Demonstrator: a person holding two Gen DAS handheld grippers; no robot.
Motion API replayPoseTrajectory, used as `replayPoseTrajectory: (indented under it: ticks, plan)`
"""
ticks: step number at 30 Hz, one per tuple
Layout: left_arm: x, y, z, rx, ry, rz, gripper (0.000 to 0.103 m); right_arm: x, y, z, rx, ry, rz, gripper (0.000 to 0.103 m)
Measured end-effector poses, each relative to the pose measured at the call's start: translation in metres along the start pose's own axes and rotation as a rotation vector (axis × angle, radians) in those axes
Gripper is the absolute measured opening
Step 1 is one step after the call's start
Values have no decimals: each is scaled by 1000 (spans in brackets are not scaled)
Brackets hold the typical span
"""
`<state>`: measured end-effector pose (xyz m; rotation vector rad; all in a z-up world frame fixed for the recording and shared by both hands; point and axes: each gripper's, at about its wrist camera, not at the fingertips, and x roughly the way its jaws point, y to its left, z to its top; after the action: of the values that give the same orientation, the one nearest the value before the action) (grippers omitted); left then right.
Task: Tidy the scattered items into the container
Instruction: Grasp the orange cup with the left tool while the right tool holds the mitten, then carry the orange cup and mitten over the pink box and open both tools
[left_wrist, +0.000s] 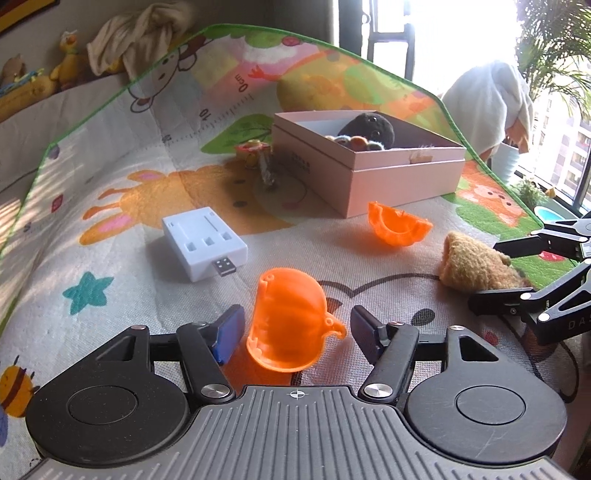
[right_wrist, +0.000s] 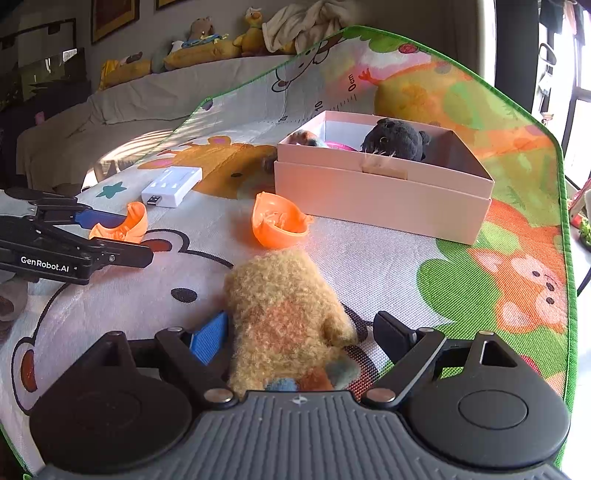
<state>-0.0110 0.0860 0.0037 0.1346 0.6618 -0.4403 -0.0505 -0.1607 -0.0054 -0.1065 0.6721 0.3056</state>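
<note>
My left gripper (left_wrist: 297, 325) is open around an orange pumpkin half-shell (left_wrist: 291, 321) lying on the play mat; the fingers stand on either side without touching it. My right gripper (right_wrist: 295, 332) is open around a fuzzy tan plush toy (right_wrist: 284, 314) on the mat. A second orange half-shell (left_wrist: 399, 223) lies beyond, near the pink box (left_wrist: 388, 177), which holds a black plush (left_wrist: 369, 127) and other small toys. A white USB device (left_wrist: 203, 243) lies to the left. In the right wrist view the box (right_wrist: 380, 195) stands ahead, and the left gripper (right_wrist: 122, 240) shows at left.
A small toy and a dark object (left_wrist: 258, 158) lie left of the box. The mat's green edge (left_wrist: 92, 110) borders a sofa with plush toys (right_wrist: 207, 48). A cloth-covered object (left_wrist: 487, 99) and plants stand by the window at right.
</note>
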Motion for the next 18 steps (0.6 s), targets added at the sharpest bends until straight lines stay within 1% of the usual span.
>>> replayPoseTrajectory:
  ticks: [3,5,9,12,13,14,15,17,18]
  plan:
    - [-1,-2,-2,13,-13,1,67,0,0,0,-1,4,-1,86]
    - [-2,-3,-2,18,-12,-7,62,1,1,2,-8,14,-3,86]
    - [-4,-7,-1,44,11,-3,58,3,2,7,-36,40,40,86]
    - [-6,-10,0,53,34,-24,58,2,2,10,-65,54,76,75]
    - [-7,-11,1,53,43,-38,58,1,1,12,-71,57,83,62]
    - [-8,-13,1,53,51,-54,58,0,1,14,-71,61,95,56]
    - [-9,-15,1,56,58,-71,58,-1,0,15,-65,64,104,55]
    - [-10,-21,2,66,69,-102,58,-5,1,16,-65,62,108,47]
    - [-11,-24,3,70,72,-114,58,-7,2,15,-73,61,107,46]
